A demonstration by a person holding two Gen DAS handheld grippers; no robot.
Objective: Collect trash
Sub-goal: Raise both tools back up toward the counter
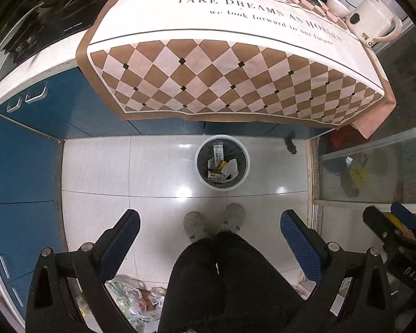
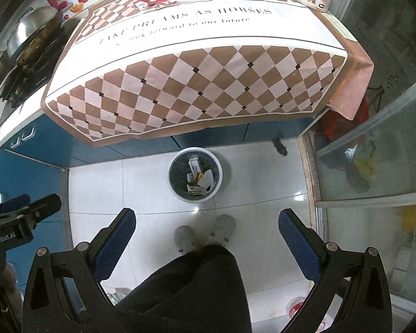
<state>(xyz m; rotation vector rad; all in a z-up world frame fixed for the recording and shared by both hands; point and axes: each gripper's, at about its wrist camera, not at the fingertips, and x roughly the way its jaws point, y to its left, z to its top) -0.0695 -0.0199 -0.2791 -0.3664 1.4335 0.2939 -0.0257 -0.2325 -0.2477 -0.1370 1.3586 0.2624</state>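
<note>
Both grippers empty above the bin

My left gripper and right gripper hang with jaws spread wide, holding nothing. The round white trash bin stands upright on the glossy tiled floor, near the desk's front edge, mouth up; cardboard cartons inside lean, long axes roughly upright.

The cloth was brown-and-pink checked, the cabinets blue, the floor white, the bin white-rimmed.
</note>
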